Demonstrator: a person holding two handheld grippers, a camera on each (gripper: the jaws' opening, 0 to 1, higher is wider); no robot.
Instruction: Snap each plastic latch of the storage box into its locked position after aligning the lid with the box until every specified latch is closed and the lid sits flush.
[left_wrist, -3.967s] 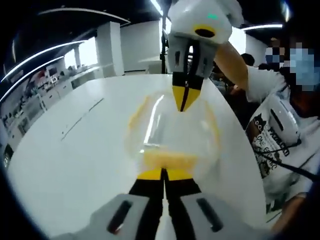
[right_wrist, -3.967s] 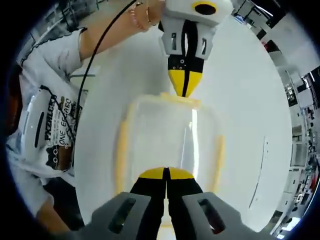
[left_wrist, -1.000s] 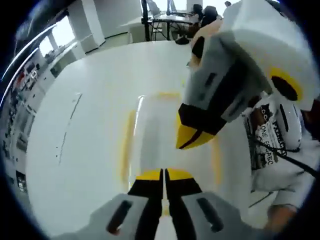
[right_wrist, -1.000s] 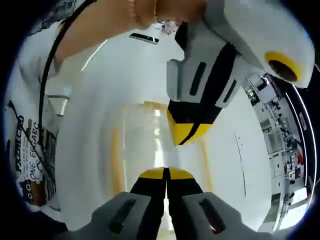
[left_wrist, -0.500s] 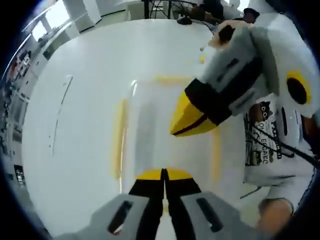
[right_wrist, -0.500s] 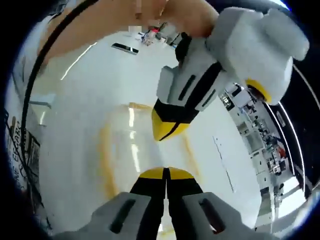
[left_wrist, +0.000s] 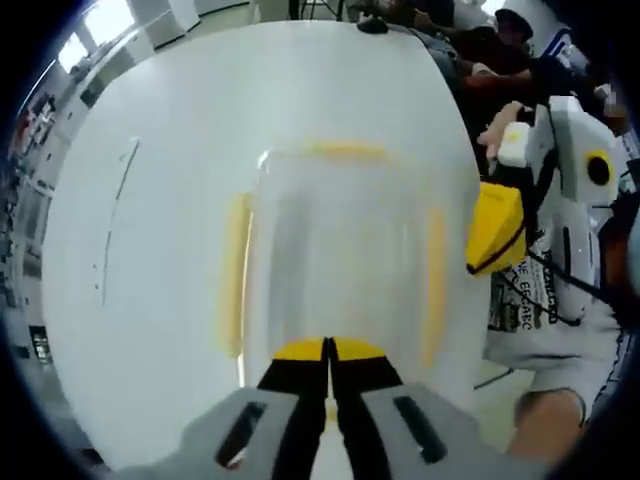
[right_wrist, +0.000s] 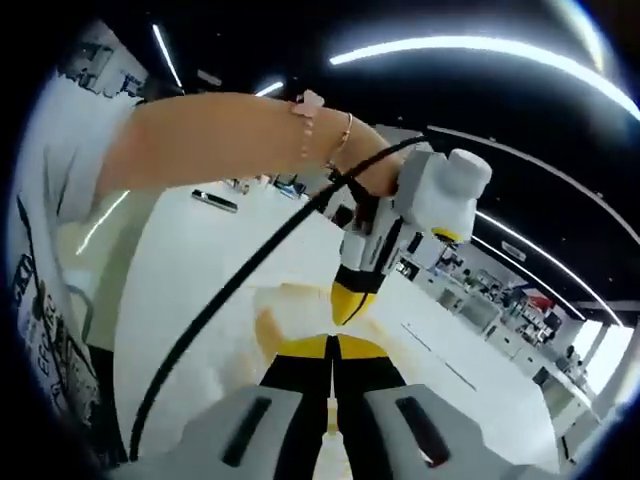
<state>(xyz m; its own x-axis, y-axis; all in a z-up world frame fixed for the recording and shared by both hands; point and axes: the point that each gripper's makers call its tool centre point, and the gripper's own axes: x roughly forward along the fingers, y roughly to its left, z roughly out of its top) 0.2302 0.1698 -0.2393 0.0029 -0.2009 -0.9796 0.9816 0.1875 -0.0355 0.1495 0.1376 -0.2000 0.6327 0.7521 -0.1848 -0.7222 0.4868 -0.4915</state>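
In the left gripper view, a dark thin line (left_wrist: 115, 220) is seen on the left part of the white tabletop (left_wrist: 170, 130), well apart from the storage box. The storage box (left_wrist: 335, 260), clear with a transparent lid, is set near the middle of the tabletop, directly ahead of the left gripper (left_wrist: 328, 352), whose yellow-tipped jaws are pressed together with nothing between them and are placed at the box's near edge. A yellow latch (left_wrist: 236, 270) is seen along the left side of the box, another (left_wrist: 345, 150) along the far side, and a third (left_wrist: 433, 280) along the right side; all three lie close against the walls, though the picture is blurred and their locking cannot be judged. To the right of the box, off its edge and not touching it, the right gripper (left_wrist: 495, 228) is held with its yellow tips pointing down, jaws closed. A person's printed shirt (left_wrist: 540, 310) is seen further right, beyond the tabletop's edge.

In the right gripper view, a bare forearm with a bracelet (right_wrist: 305, 125) is stretched across the upper part, and a black cable (right_wrist: 230, 300) is draped from it down to the lower left. The box is glimpsed as a pale yellow-edged shape just beyond the right gripper's closed jaws, partly hidden by the other gripper, which is lowered onto it.
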